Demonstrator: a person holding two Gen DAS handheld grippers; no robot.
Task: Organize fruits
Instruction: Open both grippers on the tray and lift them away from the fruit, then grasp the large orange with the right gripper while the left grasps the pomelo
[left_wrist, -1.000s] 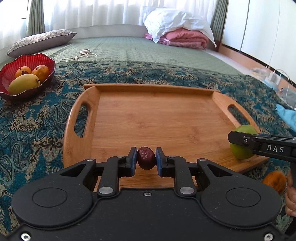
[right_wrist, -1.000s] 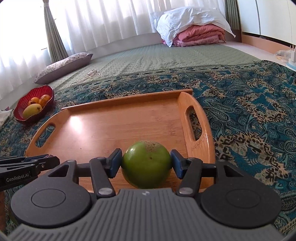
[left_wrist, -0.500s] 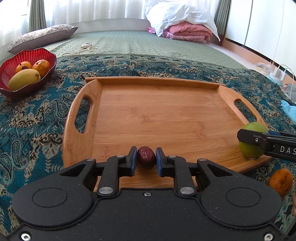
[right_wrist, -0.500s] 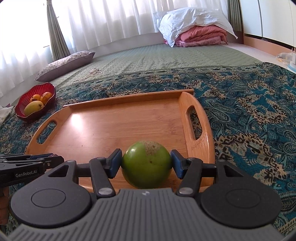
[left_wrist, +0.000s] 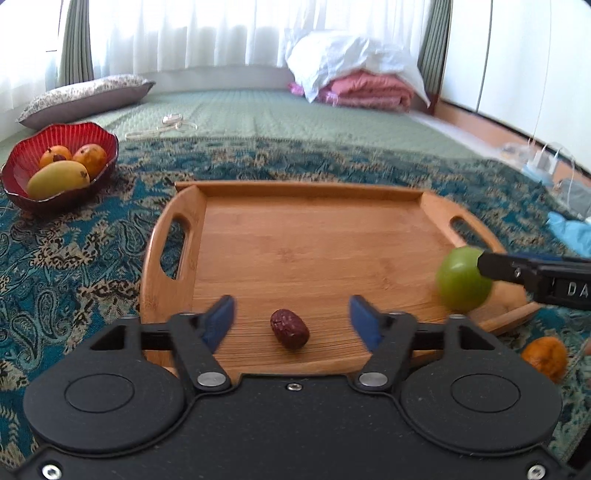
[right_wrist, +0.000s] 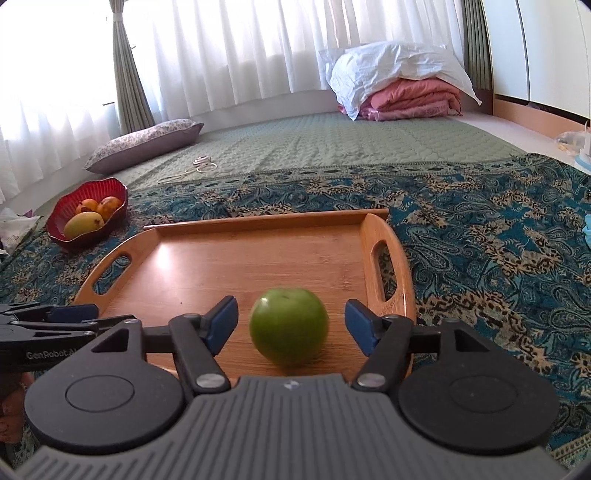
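A wooden tray (left_wrist: 314, 240) lies on the patterned blanket; it also shows in the right wrist view (right_wrist: 236, 266). My left gripper (left_wrist: 291, 319) is open, with a dark red date (left_wrist: 289, 328) lying free on the tray's near edge between its fingers. My right gripper (right_wrist: 291, 321) is open, with a green round fruit (right_wrist: 289, 325) resting on the tray between its fingers, touching neither. The green fruit (left_wrist: 463, 284) and the right gripper's finger (left_wrist: 517, 271) show at the tray's right end in the left wrist view.
A red bowl (left_wrist: 22, 184) with a mango and two orange fruits stands left of the tray, also seen in the right wrist view (right_wrist: 59, 221). An orange fruit (left_wrist: 545, 358) lies on the blanket by the tray's near right corner. A pillow (left_wrist: 85, 98) and bedding lie behind.
Both grippers have opened. The date dropped from the left gripper onto the tray, and the green fruit left the right gripper and rests on the tray.
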